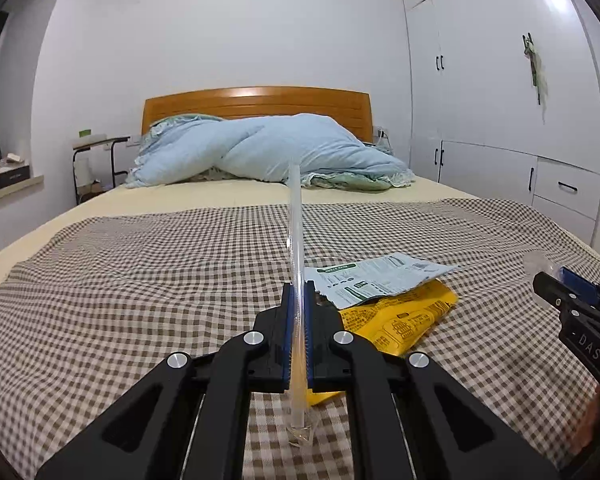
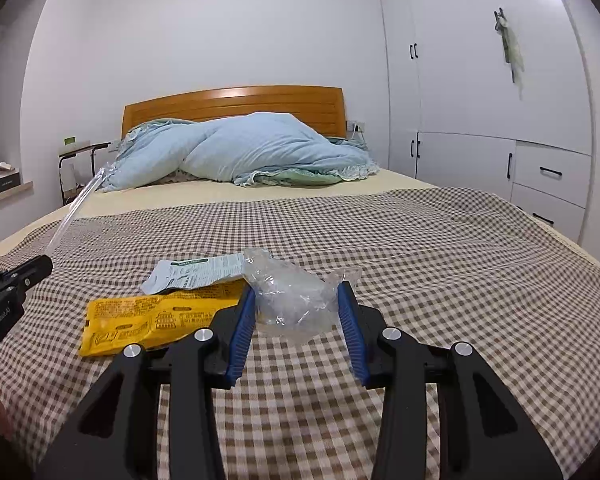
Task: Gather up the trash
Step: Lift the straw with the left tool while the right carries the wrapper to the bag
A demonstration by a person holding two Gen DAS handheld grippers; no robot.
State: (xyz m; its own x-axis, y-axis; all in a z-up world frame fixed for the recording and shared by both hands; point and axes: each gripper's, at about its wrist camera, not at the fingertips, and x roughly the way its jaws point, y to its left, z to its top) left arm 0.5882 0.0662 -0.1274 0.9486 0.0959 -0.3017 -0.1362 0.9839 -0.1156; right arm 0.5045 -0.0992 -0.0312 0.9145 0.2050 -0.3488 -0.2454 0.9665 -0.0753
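Two wrappers (image 2: 160, 316) on checked cloth (image 2: 420, 260), straw (image 1: 296, 240) and plastic (image 2: 296, 304) in tongs

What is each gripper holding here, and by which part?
The left gripper clamps a clear straw near its lower end. The right gripper holds crumpled clear plastic wrap by its sides.

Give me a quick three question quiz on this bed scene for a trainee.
1. True or false: the left gripper is shut on the clear plastic straw.
2. What sits between the right gripper's fingers? A) crumpled clear plastic wrap B) a bottle cap C) a sock
3. Which packet partly covers the yellow packet on the checked cloth?

Key: 1 true; 2 A; 3 the white and green printed packet.
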